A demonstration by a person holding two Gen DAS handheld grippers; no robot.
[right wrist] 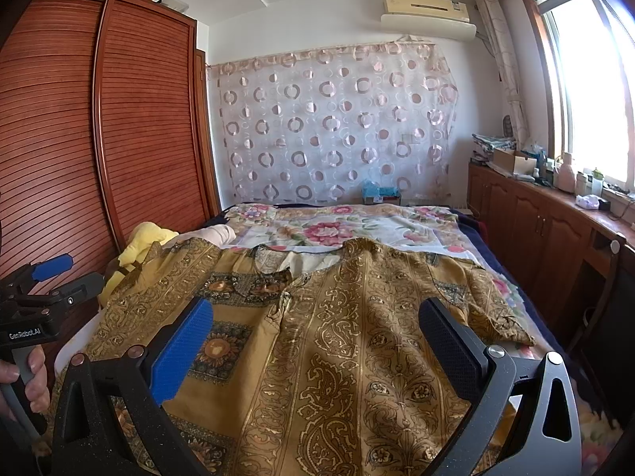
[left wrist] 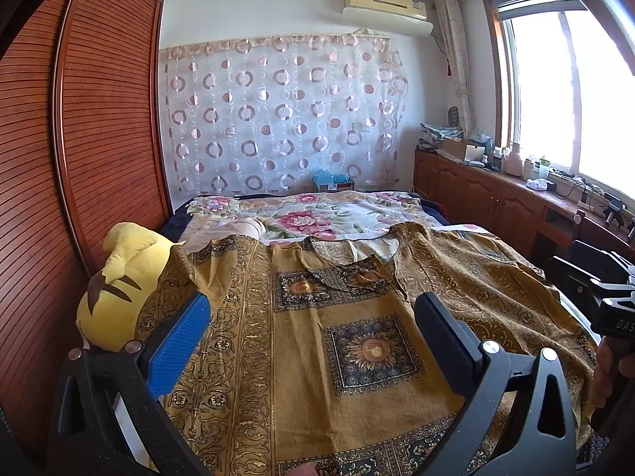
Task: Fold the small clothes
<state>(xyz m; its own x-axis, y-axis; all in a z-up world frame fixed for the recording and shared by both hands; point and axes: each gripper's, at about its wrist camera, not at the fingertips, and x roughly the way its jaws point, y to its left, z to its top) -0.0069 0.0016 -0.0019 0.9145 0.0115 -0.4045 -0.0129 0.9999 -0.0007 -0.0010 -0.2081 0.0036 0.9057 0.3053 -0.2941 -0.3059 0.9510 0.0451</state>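
Left wrist view showed the patterned mustard-gold shirt (left wrist: 349, 317) spread flat on the bed (left wrist: 317, 214), neckline toward the far wall, over a floral bedsheet (left wrist: 337, 210). The left claw (left wrist: 313, 329) hovered above the shirt's left half, jaws wide apart and holding nothing. The right claw (right wrist: 317, 337) hung likewise over the right half, also spread and holding nothing. A yellow plush toy (left wrist: 115, 297) lay just beside the left sleeve, near the wooden wardrobe (left wrist: 79, 139).

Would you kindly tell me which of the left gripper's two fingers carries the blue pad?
The finger on the image's left, beside the yellow plush toy; the other finger is black.
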